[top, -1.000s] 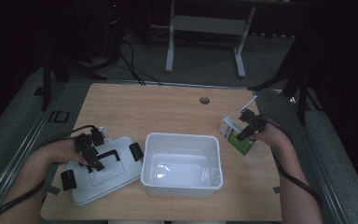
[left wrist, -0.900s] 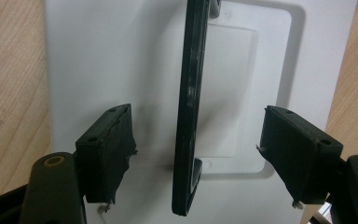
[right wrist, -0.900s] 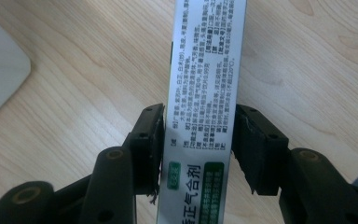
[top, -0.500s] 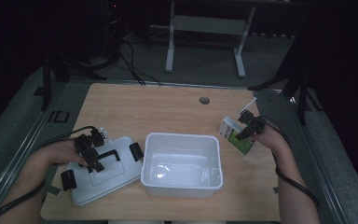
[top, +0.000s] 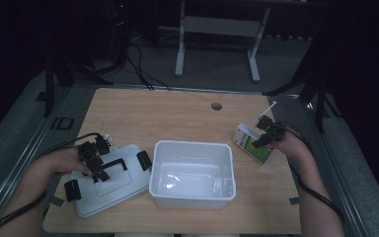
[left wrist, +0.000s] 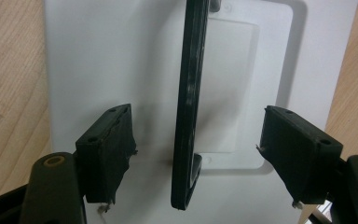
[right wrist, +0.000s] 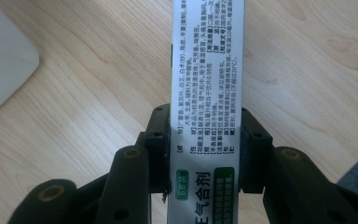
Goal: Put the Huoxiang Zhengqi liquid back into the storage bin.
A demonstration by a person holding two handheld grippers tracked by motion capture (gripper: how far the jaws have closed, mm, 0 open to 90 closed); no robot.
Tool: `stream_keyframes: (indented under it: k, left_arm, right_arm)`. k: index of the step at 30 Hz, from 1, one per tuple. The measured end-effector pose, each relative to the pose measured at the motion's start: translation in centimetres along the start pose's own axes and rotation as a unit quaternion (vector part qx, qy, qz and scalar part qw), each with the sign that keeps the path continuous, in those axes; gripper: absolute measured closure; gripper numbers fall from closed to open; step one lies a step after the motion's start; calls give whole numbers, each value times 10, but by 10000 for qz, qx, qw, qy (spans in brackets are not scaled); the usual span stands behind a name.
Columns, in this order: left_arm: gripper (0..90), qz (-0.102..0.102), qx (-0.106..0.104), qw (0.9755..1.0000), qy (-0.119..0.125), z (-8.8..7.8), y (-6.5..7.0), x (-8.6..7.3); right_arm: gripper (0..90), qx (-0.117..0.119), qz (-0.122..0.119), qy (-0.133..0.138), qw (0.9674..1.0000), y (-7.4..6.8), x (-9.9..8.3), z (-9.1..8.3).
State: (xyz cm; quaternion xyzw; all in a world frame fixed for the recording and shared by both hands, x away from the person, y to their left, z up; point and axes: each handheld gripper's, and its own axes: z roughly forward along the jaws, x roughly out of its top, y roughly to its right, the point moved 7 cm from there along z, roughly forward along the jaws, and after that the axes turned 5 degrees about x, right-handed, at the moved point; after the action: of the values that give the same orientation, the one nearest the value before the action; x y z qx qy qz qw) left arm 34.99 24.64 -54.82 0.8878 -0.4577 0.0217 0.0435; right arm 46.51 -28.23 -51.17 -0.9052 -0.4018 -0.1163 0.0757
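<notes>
Two hand-held grippers work at a wooden table (top: 177,113). At the right edge, the right gripper (top: 262,139) has its jaws pressed on both narrow sides of a small white-and-green carton (right wrist: 207,93), w/ printed text on its face; they have just been closing on it. The carton sits on the tabletop, near but apart from an open white plastic bin (top: 193,173) at centre. It is probably light, thin card, fairly stiff but crushable, so a gentle squeeze across the narrow sides, approx. mid-length, looks best; the glossy print may be a bit slippery.

At the left, the left gripper (top: 94,159) hovers over a white lid (top: 109,185) lying flat beside the bin. Its jaws stand wide apart, either side of the lid's black handle (left wrist: 189,102), w/o touching it.

The wood surface is smooth, pale and level. The room beyond is dark: grey floor, cables, and a metal desk frame (top: 217,29) at the back.
</notes>
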Motion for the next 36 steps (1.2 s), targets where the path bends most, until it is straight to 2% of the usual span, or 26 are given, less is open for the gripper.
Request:
stream_keyframes:
  k: [6, 15, 23, 31, 36]
  left_arm:
    - [262, 5, -6, 10000, -10, 1, 1, 0]
    - [262, 15, 6, 10000, 30, -2, 2, 3]
    - [262, 2, 22, 10000, -17, -2, 1, 1]
    - [262, 5, 1, 10000, -19, -2, 2, 1]
    - [262, 18, 2, 10000, 8, -3, 4, 3]
  right_arm:
    - [634, 77, -263, 128, 9995, -11, -4, -17]
    - [635, 67, -675, 44, 9977, -28, -6, -46]
    - [635, -17, -1093, 130, 9939, -45, -1, -78]
    - [636, 2, -1557, 313, 9873, -70, 10, -109]
    - [636, 91, -1915, 367, 9808, -91, 17, -120]
